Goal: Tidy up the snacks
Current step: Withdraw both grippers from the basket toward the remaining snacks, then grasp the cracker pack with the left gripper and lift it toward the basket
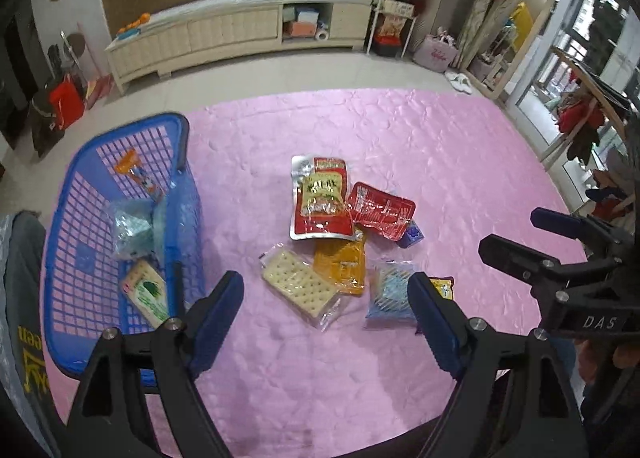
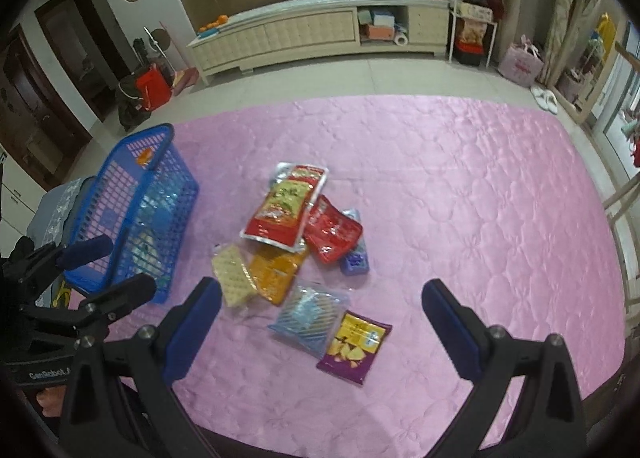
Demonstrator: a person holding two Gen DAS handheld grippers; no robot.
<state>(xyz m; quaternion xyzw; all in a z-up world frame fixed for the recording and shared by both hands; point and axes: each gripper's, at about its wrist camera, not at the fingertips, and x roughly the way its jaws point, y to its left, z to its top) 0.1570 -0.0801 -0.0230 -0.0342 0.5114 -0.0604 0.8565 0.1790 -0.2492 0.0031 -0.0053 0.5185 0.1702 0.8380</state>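
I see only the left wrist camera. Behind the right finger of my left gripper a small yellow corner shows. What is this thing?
Observer: It is a purple and yellow chips packet. It lies flat on the pink cover, at the near end of the pile.
Operator: Does it touch the blue striped packet?
Observer: It lies edge to edge with the blue striped packet. Whether they overlap, I cannot tell.
Operator: Is the right gripper holding anything?
Observer: No. The right gripper has its jaws wide open, and nothing is held between its pads.
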